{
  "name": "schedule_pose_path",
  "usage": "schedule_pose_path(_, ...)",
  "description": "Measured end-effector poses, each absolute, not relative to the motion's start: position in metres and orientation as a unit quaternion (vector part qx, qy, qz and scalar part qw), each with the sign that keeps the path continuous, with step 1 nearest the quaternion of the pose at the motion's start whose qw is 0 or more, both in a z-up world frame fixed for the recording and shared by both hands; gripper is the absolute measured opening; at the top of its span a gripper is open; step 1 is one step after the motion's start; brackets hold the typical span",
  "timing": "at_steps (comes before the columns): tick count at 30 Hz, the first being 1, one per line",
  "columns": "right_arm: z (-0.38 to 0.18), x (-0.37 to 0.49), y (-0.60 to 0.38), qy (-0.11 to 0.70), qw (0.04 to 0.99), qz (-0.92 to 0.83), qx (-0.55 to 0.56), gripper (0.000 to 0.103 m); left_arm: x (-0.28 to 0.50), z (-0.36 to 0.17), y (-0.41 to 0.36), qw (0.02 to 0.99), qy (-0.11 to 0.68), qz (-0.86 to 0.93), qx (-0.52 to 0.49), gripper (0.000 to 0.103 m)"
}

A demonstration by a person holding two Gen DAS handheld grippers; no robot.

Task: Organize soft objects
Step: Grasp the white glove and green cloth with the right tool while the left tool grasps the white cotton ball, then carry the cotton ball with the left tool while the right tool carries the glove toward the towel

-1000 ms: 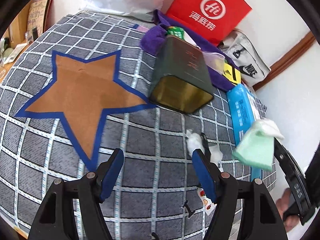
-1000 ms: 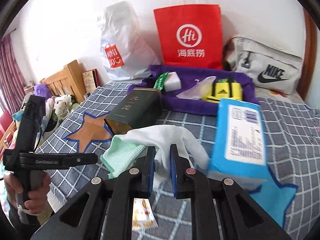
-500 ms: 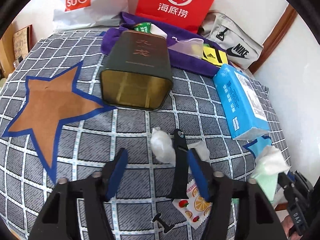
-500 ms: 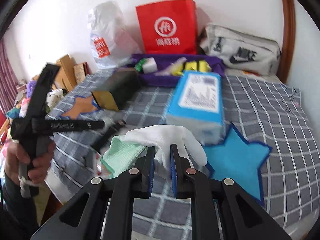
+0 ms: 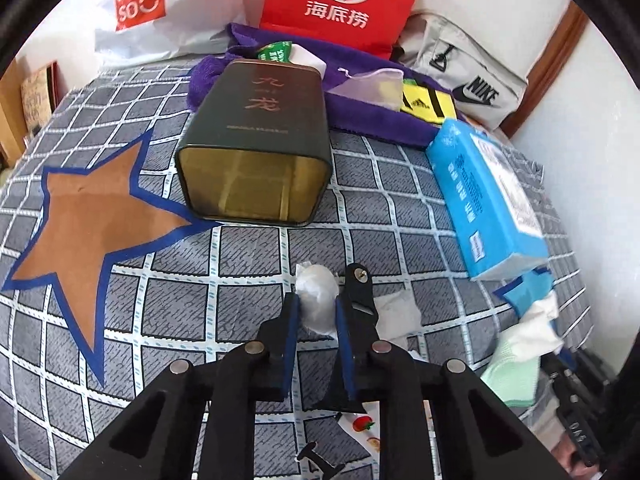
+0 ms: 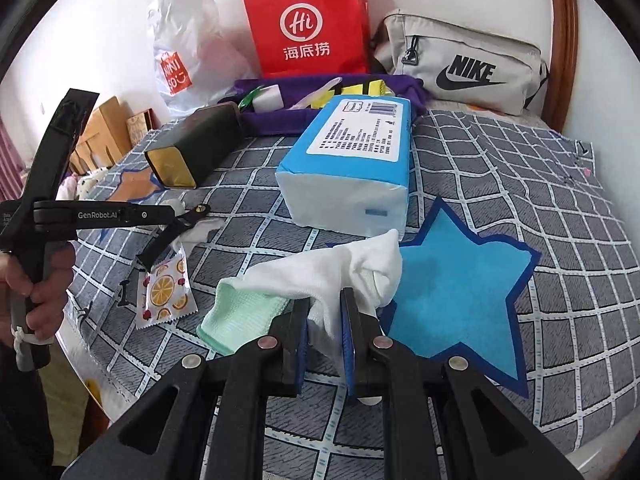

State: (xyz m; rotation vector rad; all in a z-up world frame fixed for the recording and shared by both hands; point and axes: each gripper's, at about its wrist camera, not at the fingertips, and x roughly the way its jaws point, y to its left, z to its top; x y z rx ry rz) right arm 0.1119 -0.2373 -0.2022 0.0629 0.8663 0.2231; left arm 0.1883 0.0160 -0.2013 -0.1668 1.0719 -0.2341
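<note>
A: What does the left gripper [image 5: 314, 316] grasp?

B: Its blue-padded jaws are clenched on a small white crumpled wad [image 5: 316, 300], low over the grey checked bedspread [image 5: 248, 252] near its front edge, with black pliers [image 5: 360, 292] just beside it.

A: And the right gripper [image 6: 326, 320]?

B: It is clamped on a white and mint-green sock [image 6: 320, 276], held above the bedspread near the front edge, beside the blue star patch [image 6: 452, 296].

A: What lies behind?

B: A dark green rectangular tin [image 5: 260, 148] on its side and a blue tissue pack [image 6: 356, 168], mid-bedspread.
</note>
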Motion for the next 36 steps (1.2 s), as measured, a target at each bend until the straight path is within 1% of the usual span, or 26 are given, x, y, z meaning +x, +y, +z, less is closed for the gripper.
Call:
schedule_pose_path(5, -0.201, 0.111, -0.241, 0.416, 0.902, 0.106, 0.036, 0.015, 0.182, -0.193, 0.023, 0.852, 0.508, -0.101, -0.08, 0.017)
schedule_pose_path(17, -0.193, 0.109, -0.245, 0.413, 0.905, 0.091, 0.051, 0.015, 0.169, -0.157, 0.043, 0.87, 0.477, -0.083, -0.09, 0.017)
schedule_pose_path(36, -0.127, 0.104, -0.252, 0.371, 0.92, 0.103, 0.076, 0.015, 0.161, -0.106, 0.07, 0.893, 0.43, -0.075, -0.112, 0.017)
